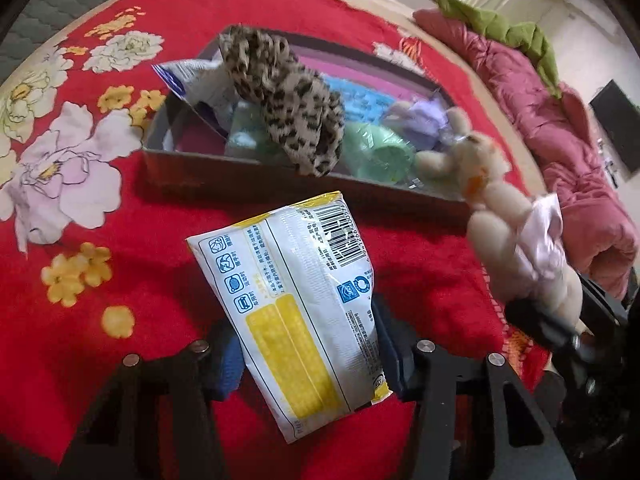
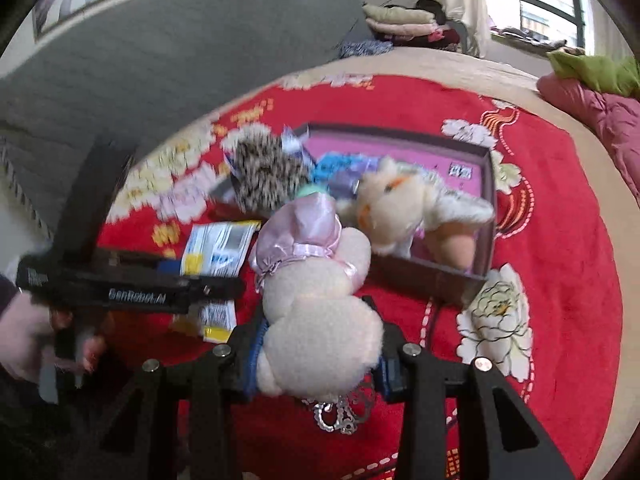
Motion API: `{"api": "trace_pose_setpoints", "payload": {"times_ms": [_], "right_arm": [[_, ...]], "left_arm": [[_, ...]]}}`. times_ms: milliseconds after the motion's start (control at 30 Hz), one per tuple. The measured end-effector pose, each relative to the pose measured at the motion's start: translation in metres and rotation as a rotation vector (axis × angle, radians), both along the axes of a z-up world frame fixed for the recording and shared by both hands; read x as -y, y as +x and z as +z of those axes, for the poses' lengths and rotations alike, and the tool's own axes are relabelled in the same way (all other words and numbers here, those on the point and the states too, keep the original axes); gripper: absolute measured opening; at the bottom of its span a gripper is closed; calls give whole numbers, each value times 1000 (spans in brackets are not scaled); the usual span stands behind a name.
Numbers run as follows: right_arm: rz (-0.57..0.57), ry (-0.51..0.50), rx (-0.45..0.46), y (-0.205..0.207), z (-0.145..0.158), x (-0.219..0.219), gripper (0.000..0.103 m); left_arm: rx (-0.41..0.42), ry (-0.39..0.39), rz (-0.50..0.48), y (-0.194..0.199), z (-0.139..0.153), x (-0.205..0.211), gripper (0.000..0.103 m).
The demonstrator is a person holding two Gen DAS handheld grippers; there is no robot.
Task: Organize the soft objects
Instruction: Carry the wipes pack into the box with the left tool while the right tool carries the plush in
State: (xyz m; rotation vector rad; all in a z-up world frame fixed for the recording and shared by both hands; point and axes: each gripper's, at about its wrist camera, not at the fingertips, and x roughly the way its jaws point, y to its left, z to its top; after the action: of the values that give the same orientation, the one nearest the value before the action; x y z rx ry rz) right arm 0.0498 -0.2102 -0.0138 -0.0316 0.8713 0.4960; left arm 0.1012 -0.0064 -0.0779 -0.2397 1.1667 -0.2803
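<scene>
From the left wrist, the nearest thing is the left claw (image 1: 308, 344), its two dark fingers with blue pads pressed against the sides of a white and yellow wipes packet (image 1: 296, 300). The packet sticks forward out of the claw, barcode end toward the box, above the red flowered blanket (image 1: 80, 200) on the bed. Just beyond the packet lies an open cardboard box (image 1: 240, 176) with a pink inside. A leopard-print plush (image 1: 288, 100) is draped across its contents and over the near wall; beneath it lie a white and blue packet (image 1: 188, 76), pale green and blue wrapped packs (image 1: 380, 148) and something lilac. At the right edge, a cream teddy bear (image 1: 492, 200) in a pink dress hangs over the box's near corner, gripped low down by the right claw, which is dark and blurred there.

From the right wrist, the right claw (image 2: 320, 360) is closest, clamped on the teddy bear's (image 2: 320, 312) lower body, blue pads pressing in on both sides; the bear's head reaches toward the box (image 2: 440, 276). The leopard-print plush (image 2: 268, 176) is at the box's left end. To the left, a person's hand (image 2: 28, 336) grips the handle of the left claw, which points down across the blanket (image 2: 560, 220), with the wipes packet (image 2: 218, 248) showing behind it.
</scene>
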Motion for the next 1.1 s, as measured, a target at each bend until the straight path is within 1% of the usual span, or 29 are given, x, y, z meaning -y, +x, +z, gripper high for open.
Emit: {"api": "trace_pose_setpoints", "payload": {"times_ms": [67, 133, 233, 367, 433, 567, 800, 833, 1000, 1100], "right_arm": [[-17, 23, 19, 1, 12, 2, 43], [-46, 25, 42, 3, 22, 2, 43], [-102, 21, 58, 8, 36, 7, 43], [-172, 28, 83, 16, 50, 14, 43], [-203, 26, 99, 21, 57, 19, 43], [-250, 40, 132, 30, 70, 29, 43], [-325, 108, 155, 52, 86, 45, 43], [-331, 109, 155, 55, 86, 46, 43], [-362, 125, 156, 72, 83, 46, 43], [-377, 138, 129, 85, 73, 44, 43]], "left_arm": [[20, -6, -8, -6, 11, -3, 57], [44, -22, -13, -10, 25, -5, 57], [106, -17, -21, -11, 52, -5, 57], [178, 12, -41, -2, 82, 0, 57], [192, 10, -54, 6, 93, 3, 57], [214, 30, -80, 22, 109, 11, 57], [220, 41, -111, 56, 119, 28, 57], [223, 57, -118, 61, 118, 30, 57], [198, 97, -132, 84, 106, 35, 57], [176, 106, -132, 92, 94, 35, 57]]}}
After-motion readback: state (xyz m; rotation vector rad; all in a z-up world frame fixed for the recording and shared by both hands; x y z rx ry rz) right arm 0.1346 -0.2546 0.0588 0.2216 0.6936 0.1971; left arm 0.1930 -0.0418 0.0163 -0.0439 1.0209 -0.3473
